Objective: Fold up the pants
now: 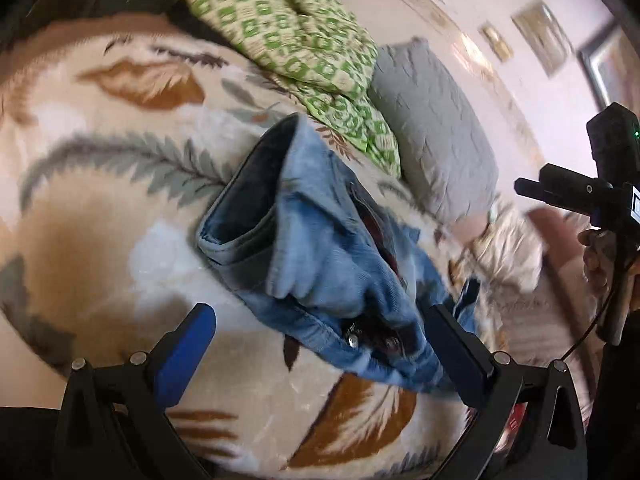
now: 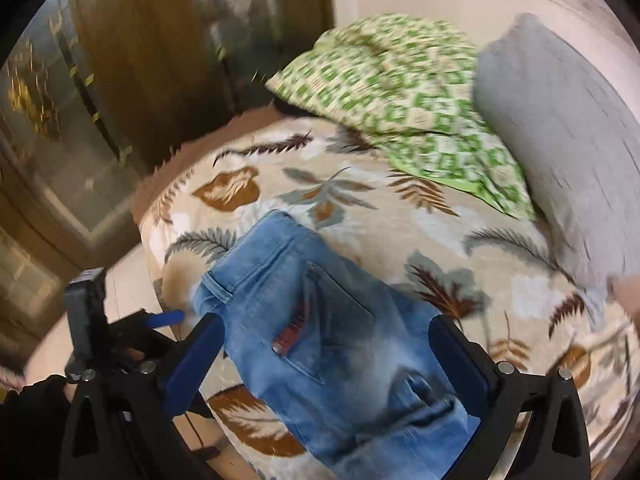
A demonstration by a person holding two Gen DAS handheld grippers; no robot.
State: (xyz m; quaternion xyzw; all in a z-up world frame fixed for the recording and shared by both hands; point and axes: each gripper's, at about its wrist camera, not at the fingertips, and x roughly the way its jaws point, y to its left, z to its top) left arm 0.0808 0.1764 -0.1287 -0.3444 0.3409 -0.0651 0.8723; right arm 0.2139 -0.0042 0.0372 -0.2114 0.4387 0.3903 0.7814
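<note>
Blue jeans [image 2: 328, 332] lie on the leaf-patterned blanket [image 2: 400, 232] between wide-spread fingers [image 2: 196, 356].

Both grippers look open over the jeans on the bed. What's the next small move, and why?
Probably lower the left gripper onto the waistband beside the button and close there. The jeans lie bunched on the leaf-print blanket, the waist gaping and the top layer crumpled, and neither the left nor the right gripper holds cloth. They need pulling flat before any fold.

The pants [image 2: 320, 320] are faded blue denim, matt and a little rough, with small shiny metal rivets. The blanket [image 1: 120, 220] looks soft and fleecy, the grey pillow [image 1: 436, 140] is wrinkled cloth, and the tool fingers [image 1: 184, 356] are matt plastic.
</note>
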